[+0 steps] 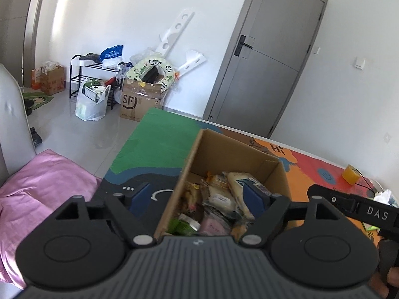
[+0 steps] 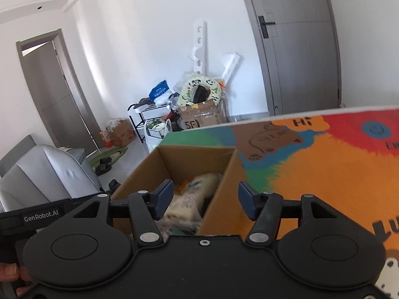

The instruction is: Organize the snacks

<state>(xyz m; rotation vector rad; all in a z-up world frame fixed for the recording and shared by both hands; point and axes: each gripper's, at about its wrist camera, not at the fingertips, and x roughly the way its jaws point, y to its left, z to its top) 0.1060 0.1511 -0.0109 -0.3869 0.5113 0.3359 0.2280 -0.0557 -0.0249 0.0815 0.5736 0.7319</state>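
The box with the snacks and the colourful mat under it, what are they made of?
The box looks like plain brown corrugated cardboard, matte, with raw cut edges. The mat seems printed foam or soft plastic, with a slight sheen and a pale edge, though I can't be sure.

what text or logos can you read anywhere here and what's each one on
"SF" on the brown carton by the far wall.
"Hi" on the colourful table mat.
"DAS" on the right tool's body, seen from the left wrist.
"GenRobot.AI" on the left tool's body, seen from the right wrist.
Printing on the snack packets in the open box, and the cut-off mat lettering, is unreadable.
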